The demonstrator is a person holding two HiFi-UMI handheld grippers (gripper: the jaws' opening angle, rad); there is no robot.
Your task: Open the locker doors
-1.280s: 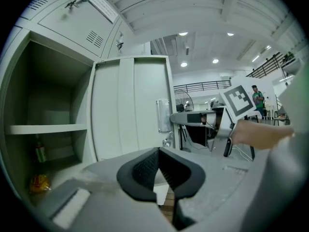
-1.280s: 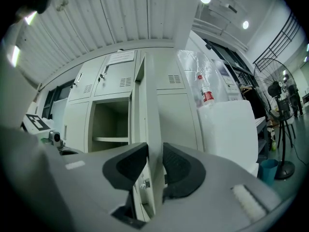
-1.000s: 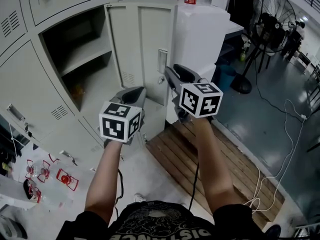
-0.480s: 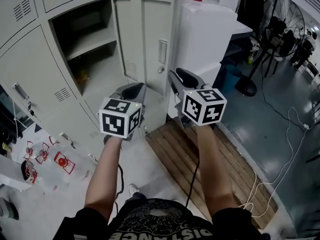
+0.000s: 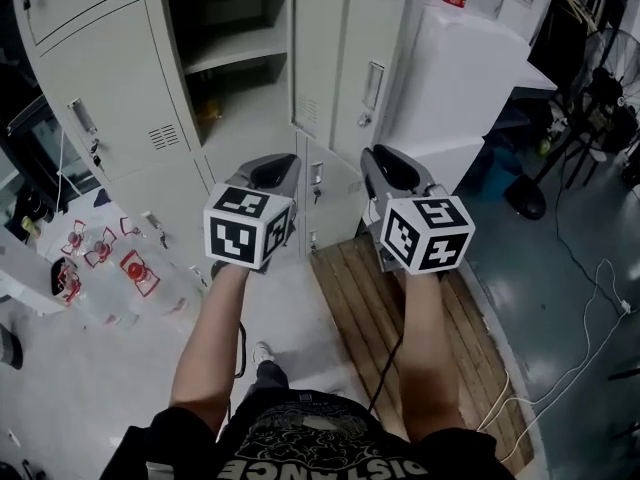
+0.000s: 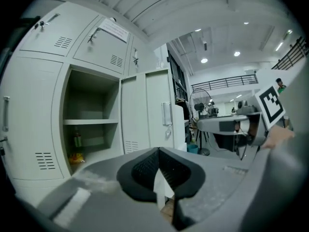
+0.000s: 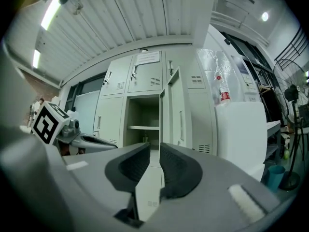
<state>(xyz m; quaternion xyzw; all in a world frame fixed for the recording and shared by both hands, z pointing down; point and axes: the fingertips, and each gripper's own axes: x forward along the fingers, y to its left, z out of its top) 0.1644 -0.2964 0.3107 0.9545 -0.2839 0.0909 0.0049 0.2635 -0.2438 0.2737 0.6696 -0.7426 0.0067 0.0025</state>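
The lockers are cut off at the top edge of the head view. A small yellow thing inside is too blurry to name. One open door stands tall, up and down, at 12 o'clock, beside its open box with one shelf. There are two grippers. The left gripper has its jaws pressed together and holds nothing. The right gripper has just been closing to a thin gap, with nothing in it.
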